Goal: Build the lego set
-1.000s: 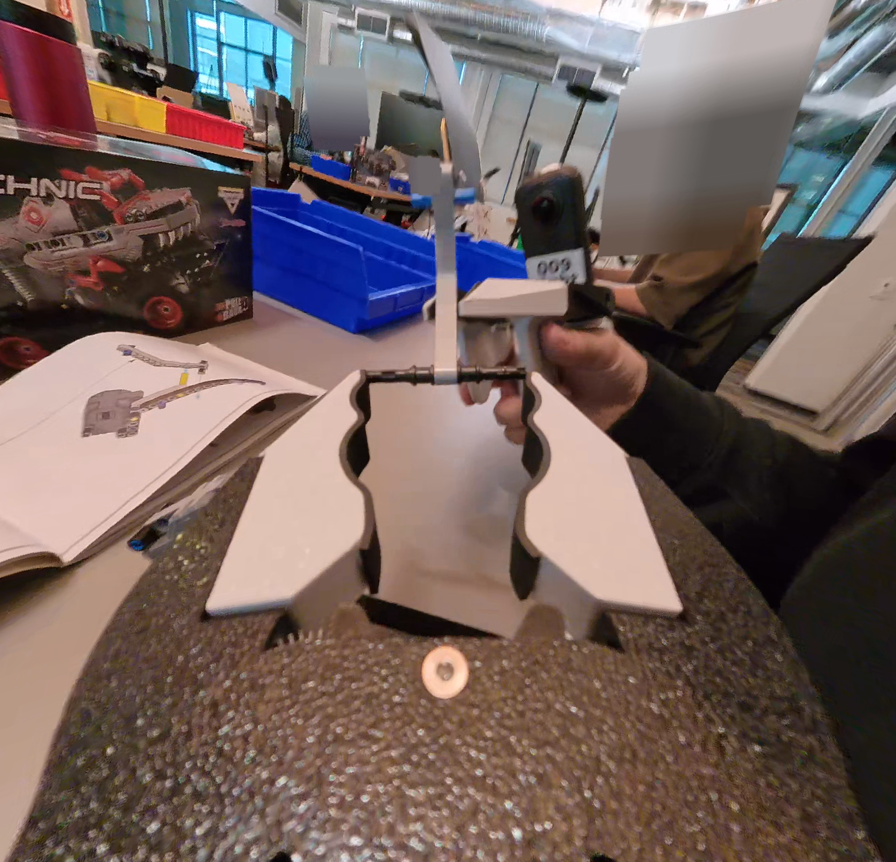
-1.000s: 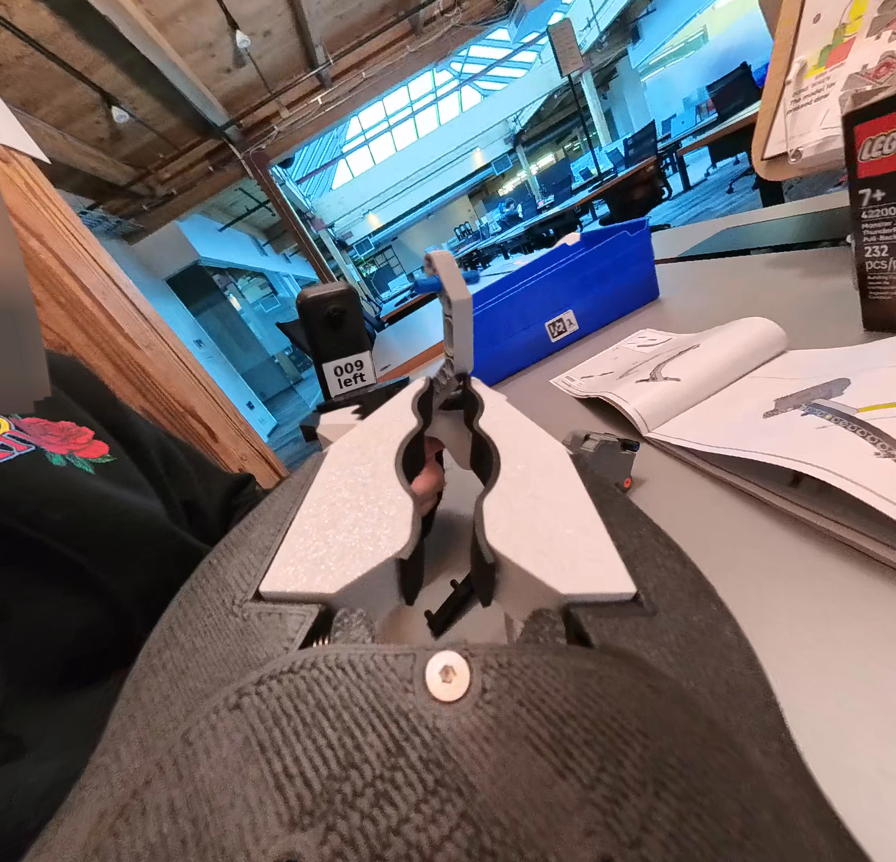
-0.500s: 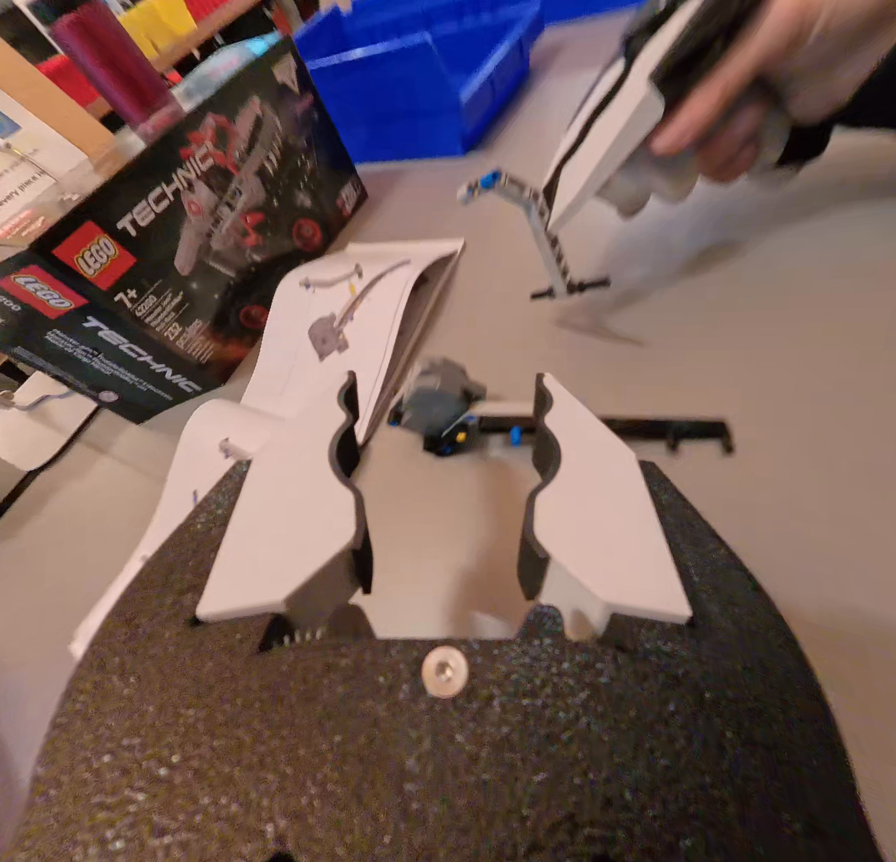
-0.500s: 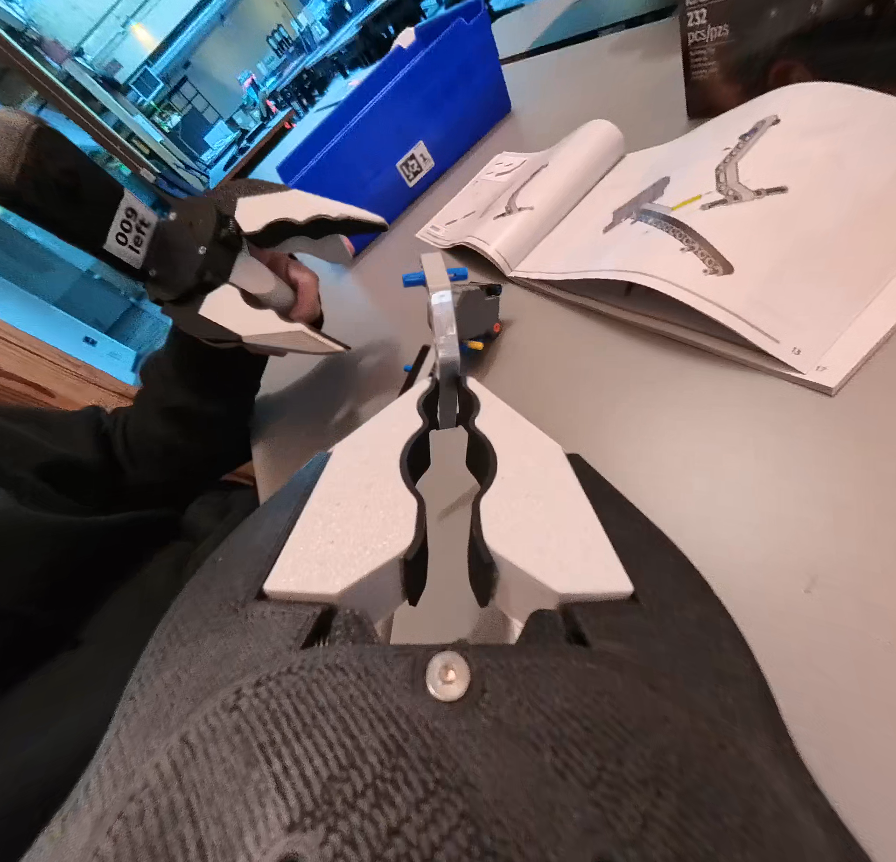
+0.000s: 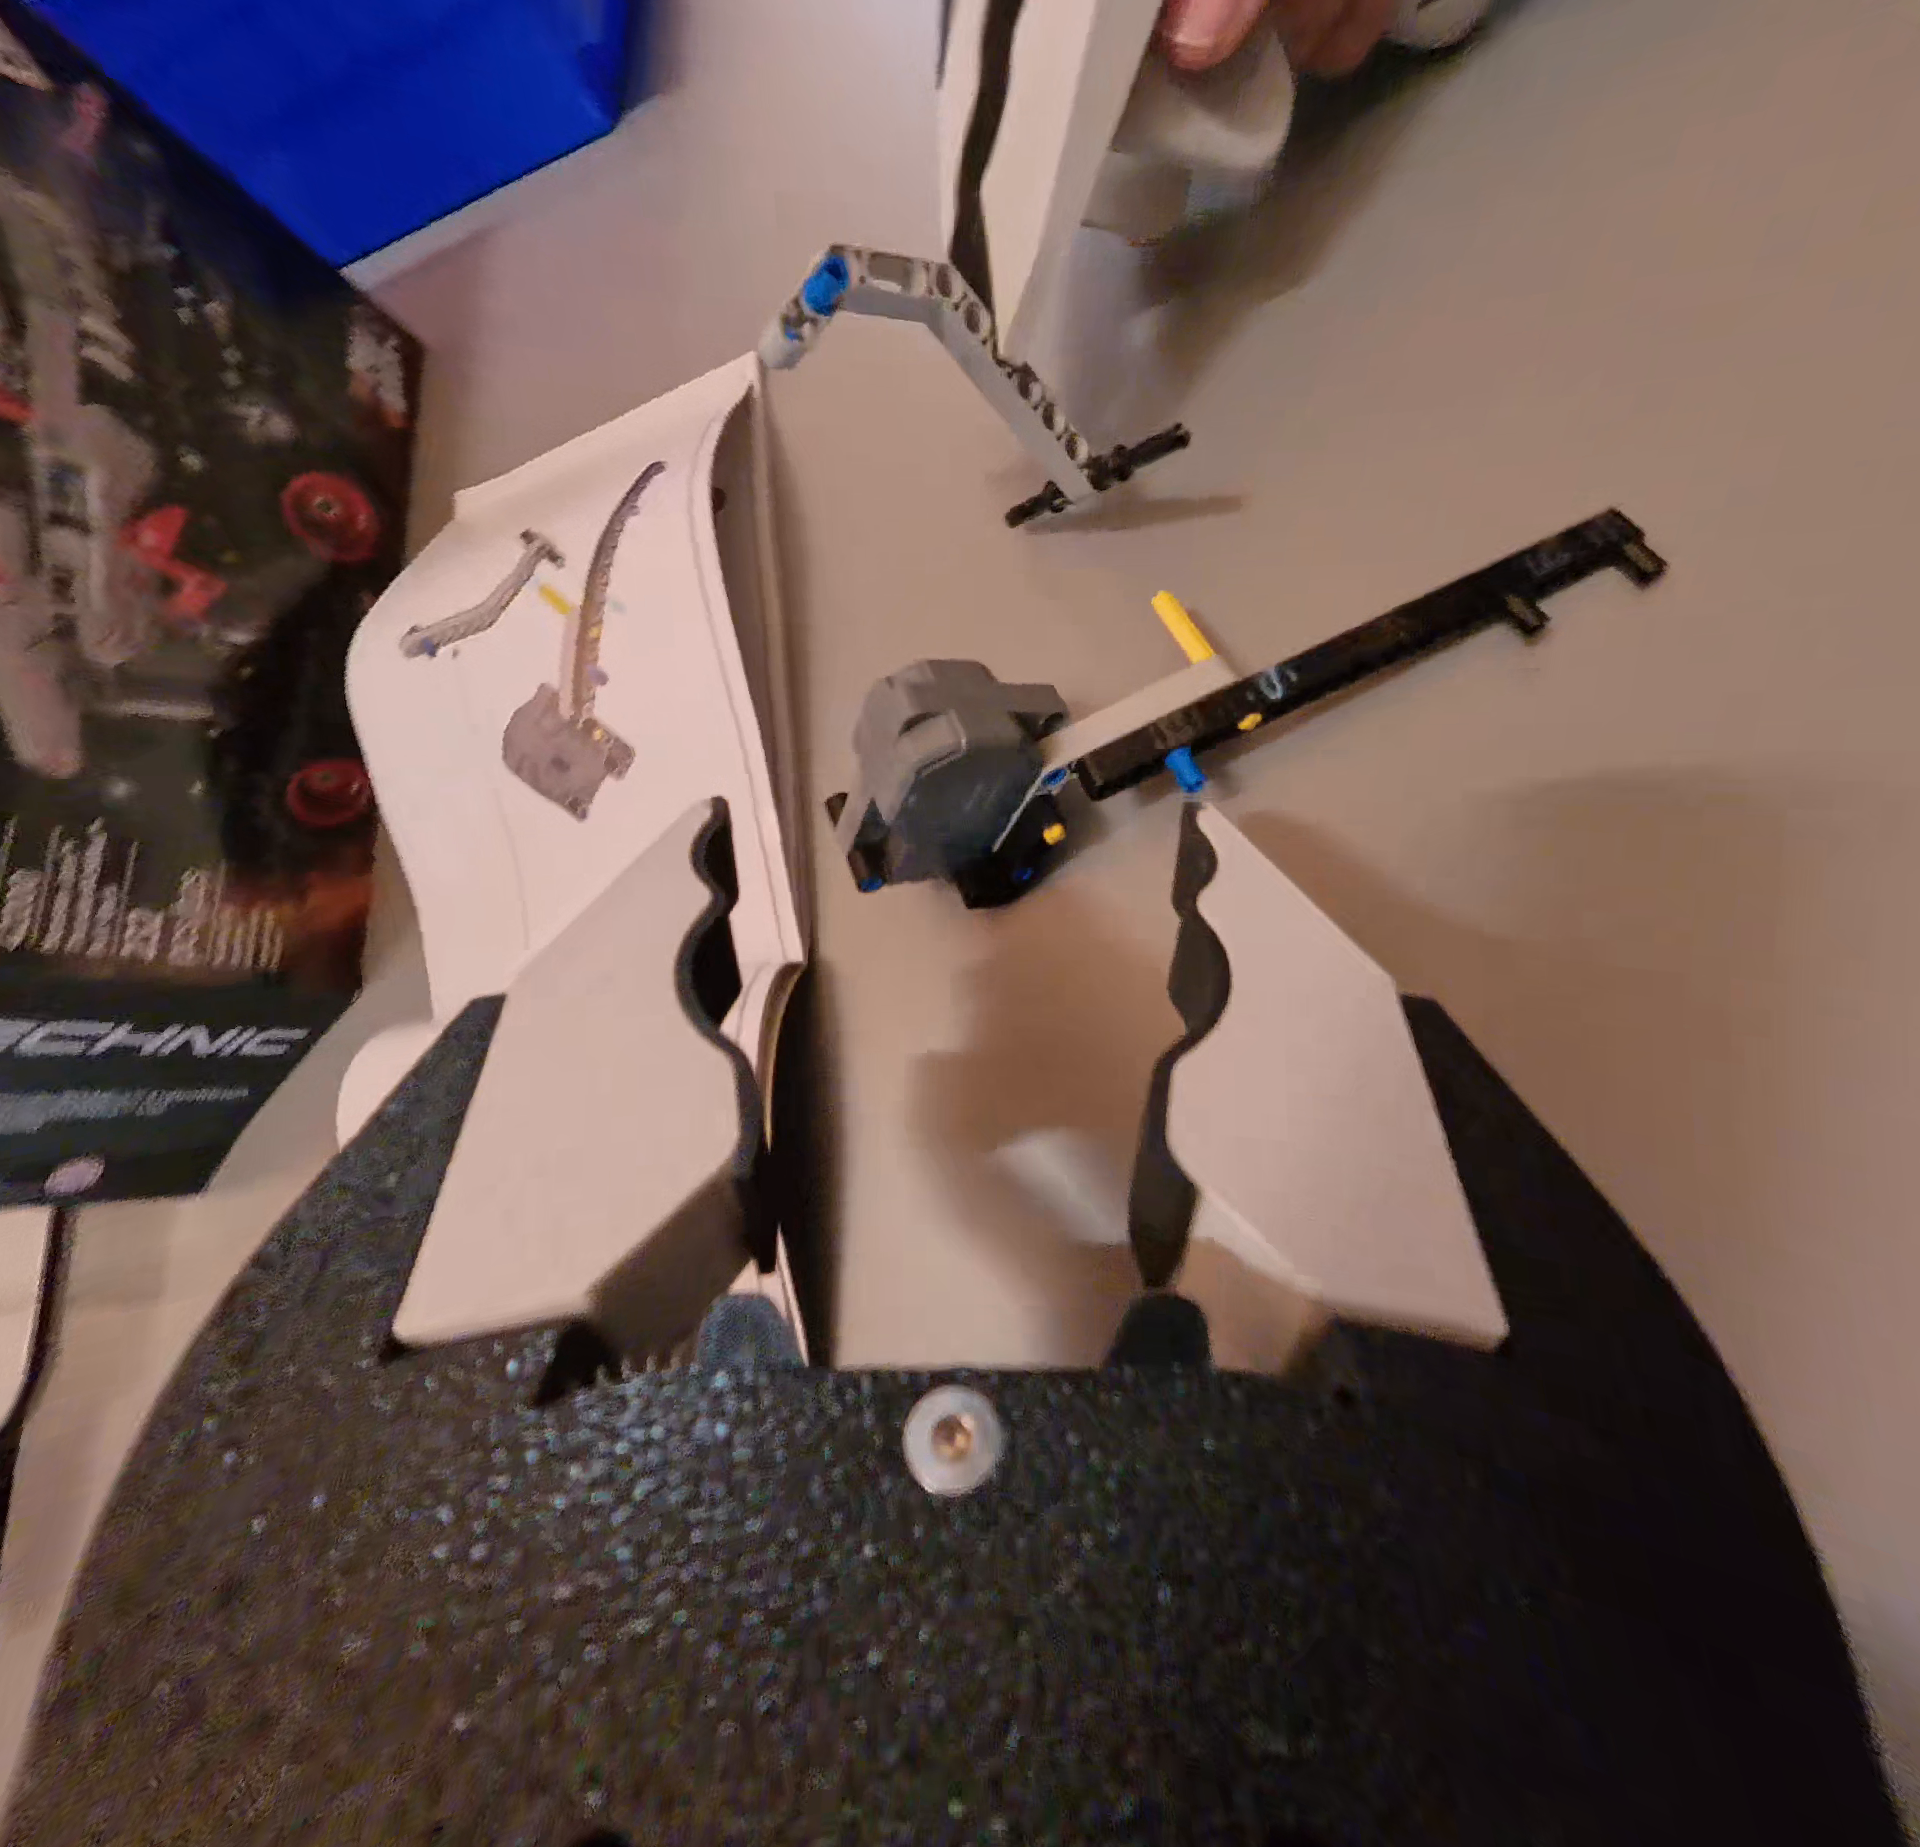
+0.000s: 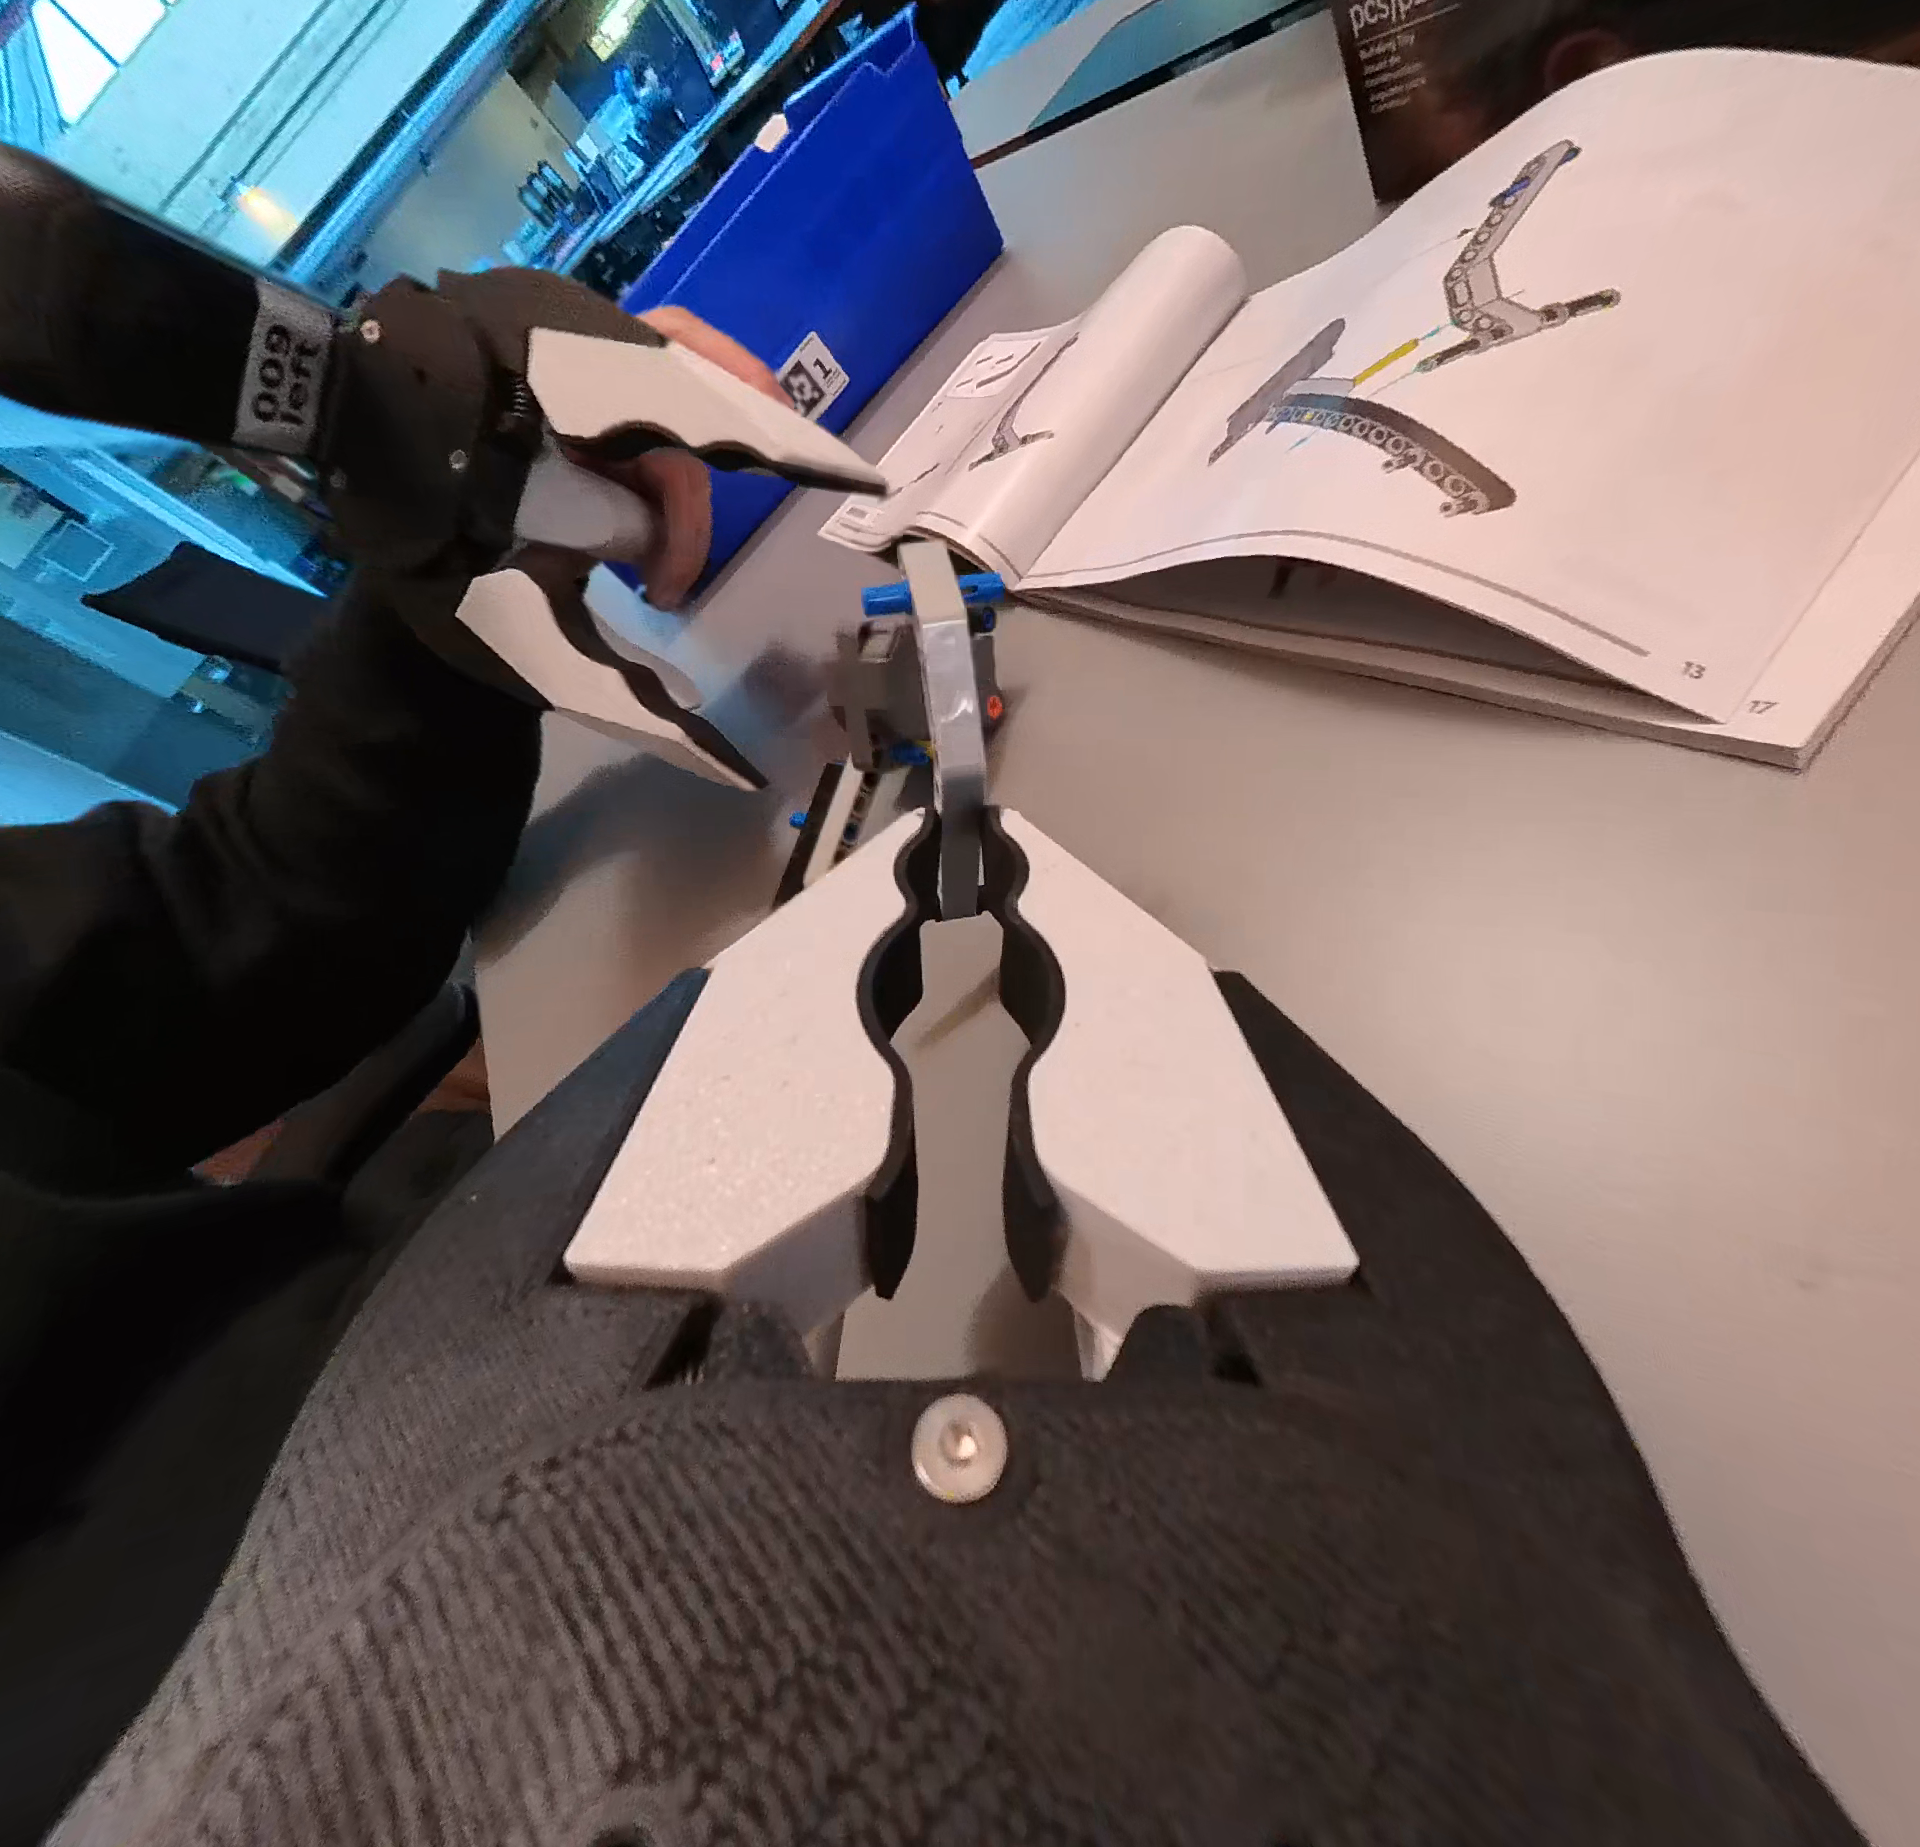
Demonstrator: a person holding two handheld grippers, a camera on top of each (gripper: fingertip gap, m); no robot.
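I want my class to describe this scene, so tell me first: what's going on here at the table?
A person is building a toy brick set with a hand-held claw in each hand. The right claw is shut on a bent grey beam and holds it above the table. The left claw is open and empty, over a grey motor block joined to a long black beam lying on the table. An open instruction booklet lies beside them.
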